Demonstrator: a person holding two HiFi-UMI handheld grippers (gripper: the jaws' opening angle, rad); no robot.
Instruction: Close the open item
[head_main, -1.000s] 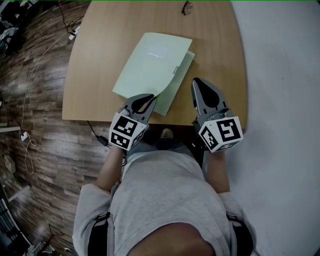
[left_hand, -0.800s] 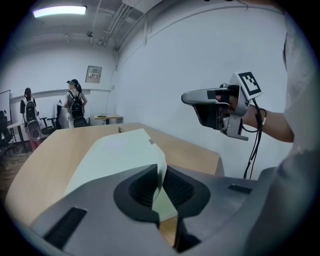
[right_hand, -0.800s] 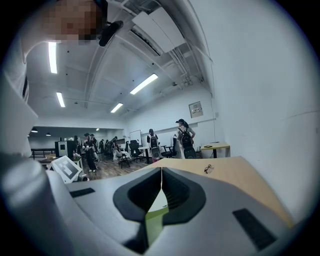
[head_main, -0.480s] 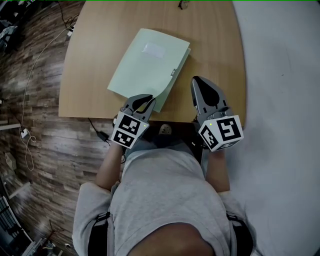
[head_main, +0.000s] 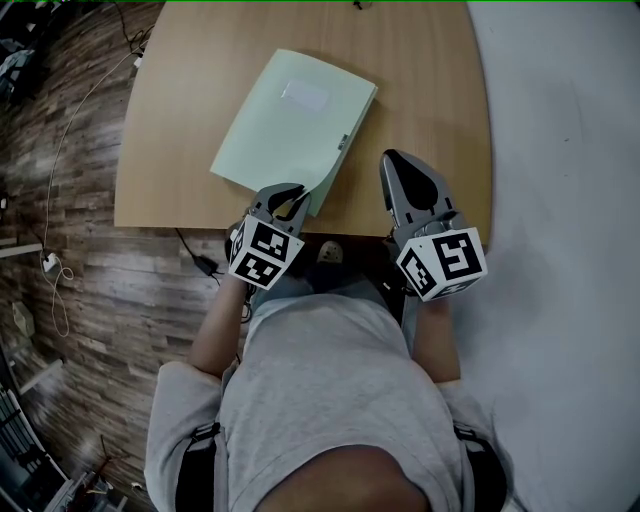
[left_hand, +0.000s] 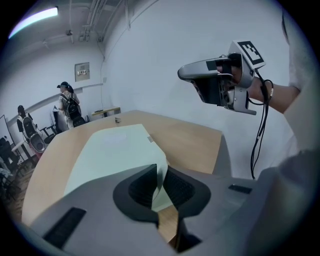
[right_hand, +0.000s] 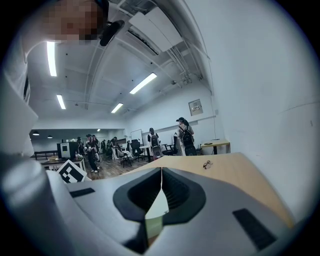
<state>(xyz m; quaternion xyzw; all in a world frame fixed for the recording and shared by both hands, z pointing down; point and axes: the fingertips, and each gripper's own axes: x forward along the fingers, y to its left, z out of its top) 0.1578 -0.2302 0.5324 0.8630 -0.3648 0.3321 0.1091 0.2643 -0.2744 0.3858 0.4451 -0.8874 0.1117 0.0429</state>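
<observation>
The folder (head_main: 295, 125) lies upper centre on the table (head_main: 430, 80), its cover nearly flat. The left gripper (head_main: 291, 200), jaws almost together, pinches the cover's near corner, apparently to lower it. The right gripper (head_main: 394, 162), closed and empty, waits at centre right.

Eyeglasses (right_hand: 208, 164) rest on the wooden table (head_main: 430, 80) (far end).

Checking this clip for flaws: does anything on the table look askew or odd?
The green folder lies skewed to the table edges; its cover's near corner curls up, pinched in the left tool, not yet flat.
</observation>
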